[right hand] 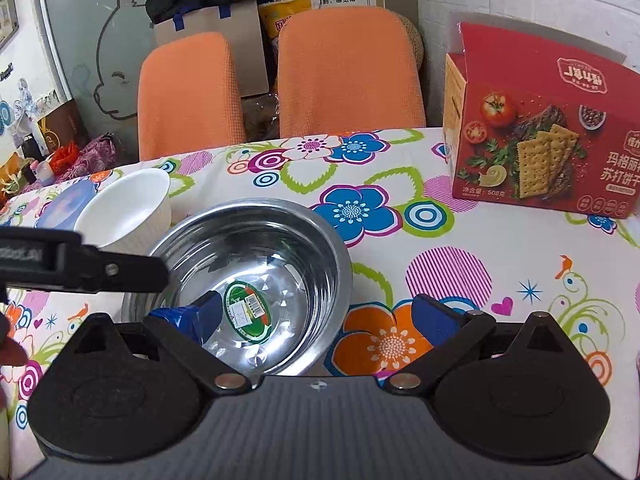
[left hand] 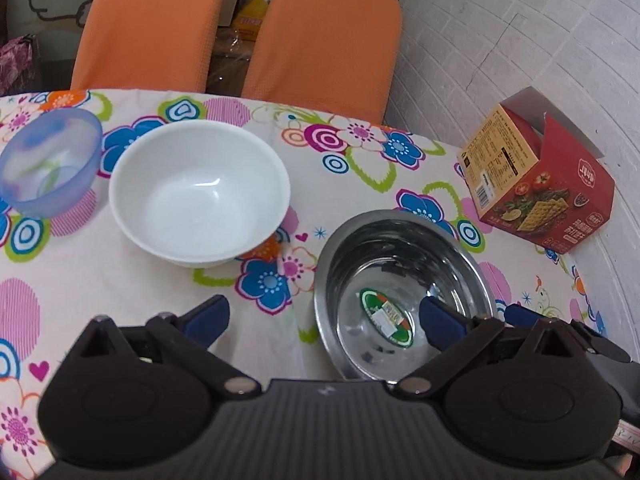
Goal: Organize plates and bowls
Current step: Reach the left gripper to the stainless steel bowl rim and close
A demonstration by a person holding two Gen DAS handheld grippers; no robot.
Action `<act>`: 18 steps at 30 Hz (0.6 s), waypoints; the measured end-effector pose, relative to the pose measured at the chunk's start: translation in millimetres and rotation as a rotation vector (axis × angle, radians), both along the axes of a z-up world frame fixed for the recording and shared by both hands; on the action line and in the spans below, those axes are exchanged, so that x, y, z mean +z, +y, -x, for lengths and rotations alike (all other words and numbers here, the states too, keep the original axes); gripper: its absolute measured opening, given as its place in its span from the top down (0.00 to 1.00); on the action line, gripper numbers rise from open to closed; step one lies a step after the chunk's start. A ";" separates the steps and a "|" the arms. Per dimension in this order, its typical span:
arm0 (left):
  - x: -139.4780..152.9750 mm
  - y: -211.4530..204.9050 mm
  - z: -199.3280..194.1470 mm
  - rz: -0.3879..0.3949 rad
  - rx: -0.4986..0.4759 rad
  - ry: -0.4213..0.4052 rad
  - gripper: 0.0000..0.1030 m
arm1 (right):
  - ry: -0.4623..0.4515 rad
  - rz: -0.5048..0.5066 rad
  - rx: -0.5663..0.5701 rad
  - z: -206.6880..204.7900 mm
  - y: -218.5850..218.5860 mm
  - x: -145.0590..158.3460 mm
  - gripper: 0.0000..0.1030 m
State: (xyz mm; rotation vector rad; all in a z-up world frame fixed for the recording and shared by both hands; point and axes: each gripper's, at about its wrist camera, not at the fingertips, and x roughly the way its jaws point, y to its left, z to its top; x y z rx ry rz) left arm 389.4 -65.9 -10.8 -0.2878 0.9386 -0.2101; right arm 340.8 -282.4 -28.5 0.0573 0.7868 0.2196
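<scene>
On the flower-print tablecloth (left hand: 120, 272) three bowls sat in a loose row. Seen from the left wrist, the steel bowl (left hand: 396, 264) lay at about five o'clock, the white bowl (left hand: 200, 192) near the centre at about ten o'clock from it, and the translucent blue bowl (left hand: 50, 160) further out at nine o'clock, just beside the white one. The left gripper (left hand: 324, 316) was spread wide, holding nothing; one blue-padded finger stood over bare cloth and the other reached over the steel bowl's rim, though whether it touched the metal could not be told. The right gripper (right hand: 316, 316) was likewise wide apart and empty, its left pad dipping inside the steel bowl near a green label (right hand: 246, 312) on the bottom, its right pad outside over an orange flower. From the right wrist, a red cracker box (right hand: 552, 136) stood upright at two o'clock, well apart from the bowls. Two orange chair backs (right hand: 348, 72) rose behind the table's far edge at twelve o'clock.
</scene>
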 end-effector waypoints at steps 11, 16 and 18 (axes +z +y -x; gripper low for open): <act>-21.4 -19.4 -17.9 -0.042 -0.005 0.036 0.07 | 0.004 0.098 0.055 -7.5 23.3 -27.4 0.13; -21.1 -21.5 -18.2 -0.066 -0.001 0.030 0.12 | -0.007 0.087 0.066 -6.6 19.4 -29.0 0.11; -20.3 -26.6 -16.7 -0.111 -0.016 0.014 0.35 | 0.000 0.090 0.060 -7.5 20.6 -28.4 0.12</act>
